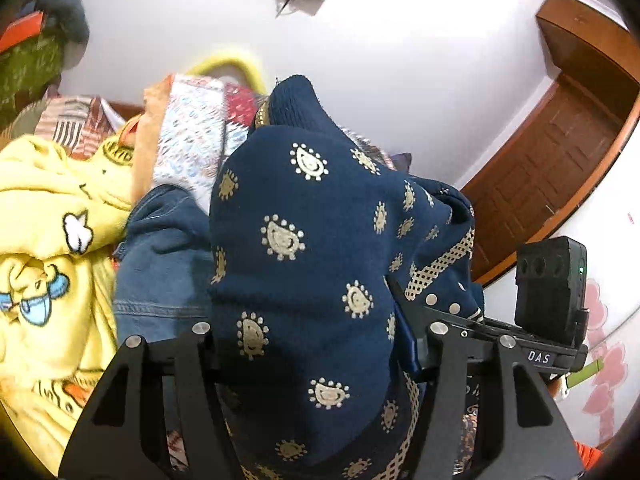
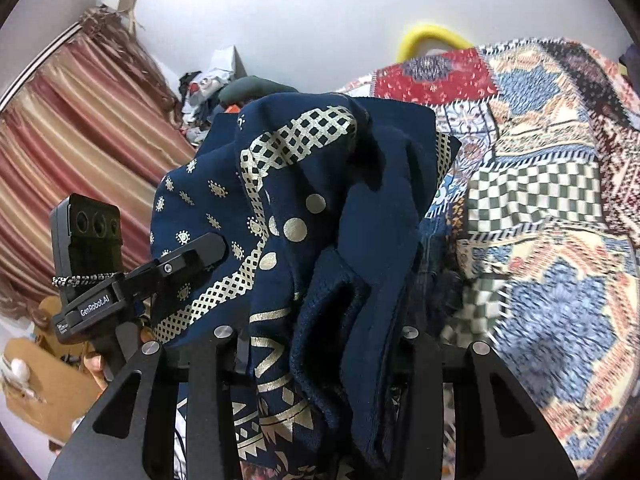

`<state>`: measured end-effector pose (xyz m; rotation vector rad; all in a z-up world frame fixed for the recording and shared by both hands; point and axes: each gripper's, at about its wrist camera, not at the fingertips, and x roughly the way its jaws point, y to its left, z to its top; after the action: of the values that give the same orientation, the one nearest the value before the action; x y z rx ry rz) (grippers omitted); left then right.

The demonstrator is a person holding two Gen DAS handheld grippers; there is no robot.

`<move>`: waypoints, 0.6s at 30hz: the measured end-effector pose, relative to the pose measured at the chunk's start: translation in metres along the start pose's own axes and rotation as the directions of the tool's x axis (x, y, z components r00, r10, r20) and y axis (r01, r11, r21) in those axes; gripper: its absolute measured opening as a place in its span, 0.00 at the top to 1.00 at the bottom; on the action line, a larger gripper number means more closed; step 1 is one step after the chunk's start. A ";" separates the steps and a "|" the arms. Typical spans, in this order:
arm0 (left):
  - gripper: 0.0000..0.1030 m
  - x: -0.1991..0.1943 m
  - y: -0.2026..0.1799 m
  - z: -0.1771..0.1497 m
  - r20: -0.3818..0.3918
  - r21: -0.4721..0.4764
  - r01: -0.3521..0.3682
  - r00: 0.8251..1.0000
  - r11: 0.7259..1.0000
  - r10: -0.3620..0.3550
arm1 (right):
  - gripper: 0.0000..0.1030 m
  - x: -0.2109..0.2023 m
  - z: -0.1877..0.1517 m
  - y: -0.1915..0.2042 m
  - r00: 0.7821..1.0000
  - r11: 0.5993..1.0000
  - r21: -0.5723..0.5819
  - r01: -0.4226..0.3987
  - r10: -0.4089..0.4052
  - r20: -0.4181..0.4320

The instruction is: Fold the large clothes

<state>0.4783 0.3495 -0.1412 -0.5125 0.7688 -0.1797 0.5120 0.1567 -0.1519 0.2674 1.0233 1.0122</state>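
Note:
A navy garment (image 1: 304, 248) printed with gold motifs and lattice borders hangs bunched and lifted above the bed. In the left wrist view my left gripper (image 1: 318, 336) is shut on a thick fold of it, and the cloth fills the gap between the fingers. My right gripper (image 1: 416, 312) grips the same garment just to the right. In the right wrist view the right gripper (image 2: 318, 336) is shut on a gathered navy edge (image 2: 340, 320), and the left gripper (image 2: 196, 256) pinches the cloth at the left. The fingertips of both are hidden by fabric.
A yellow cartoon sweatshirt (image 1: 52, 220) and a denim garment (image 1: 160, 264) lie on the left of the bed. A patchwork bedspread (image 2: 540, 200) covers the right. A striped curtain (image 2: 80, 140), a wooden door (image 1: 560, 152) and a cardboard box (image 2: 40, 380) stand around.

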 end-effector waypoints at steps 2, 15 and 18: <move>0.42 0.018 0.023 0.001 -0.031 -0.030 -0.008 0.999 1.000 0.007 | 0.64 0.020 0.001 -0.008 1.000 1.000 0.027 0.009 -0.009 -0.025; 0.31 0.086 0.111 -0.032 -0.135 -0.132 -0.063 0.990 0.989 0.045 | 0.63 0.102 -0.019 -0.058 0.982 0.995 0.061 0.081 -0.069 -0.178; 0.29 0.074 0.085 -0.036 -0.128 -0.016 -0.159 0.980 0.987 0.155 | 0.63 0.092 -0.021 -0.044 0.974 0.991 -0.046 0.122 -0.129 -0.189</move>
<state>0.5032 0.3847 -0.2519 -0.4663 0.9323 -0.0553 0.5330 0.2012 -0.2436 0.0768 1.1809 0.9523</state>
